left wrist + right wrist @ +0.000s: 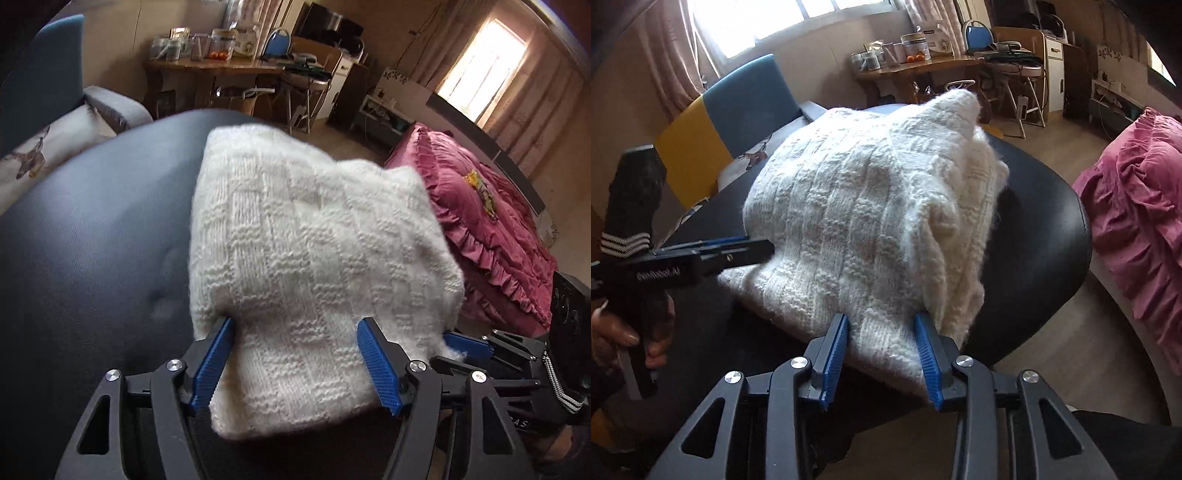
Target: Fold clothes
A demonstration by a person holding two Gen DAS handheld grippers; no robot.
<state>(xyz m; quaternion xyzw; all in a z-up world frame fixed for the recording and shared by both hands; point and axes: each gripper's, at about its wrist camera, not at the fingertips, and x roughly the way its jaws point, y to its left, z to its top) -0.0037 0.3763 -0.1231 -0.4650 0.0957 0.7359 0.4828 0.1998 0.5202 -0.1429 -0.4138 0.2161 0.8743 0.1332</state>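
Resting on a round black desk [92,229] is a folded cream knitted sweater [310,236], thick and fuzzy, with a basket-weave pattern. Both claws meet it at its near edge.

In the left wrist view, the left claw [295,363] stands spread wide, its blue ribbed fingers [212,365] astride the sweater's near edge. The left finger presses into a fold at the garment's left border; the right finger lies over the knit. The near hem hangs slightly past the desk's front edge, under the claw. Left of this claw, bare black desk stretches wide and open. Just right of it, the right claw [465,341] comes in sideways at the sweater's right corner.

In the right wrist view, the right claw [882,362] has its blue fingers partly spread, a band of knit bunched between them at the near edge; whether it pinches tight I cannot tell. Right of this claw, the sweater's stacked layered edge shows, then a strip of bare desk and its curved rim. Beyond the rim lie wooden floor [1082,354] and a pink ruffled bedspread [1137,236]. Left of it, a hand [631,332] holds the left claw [738,247] against the sweater's side.
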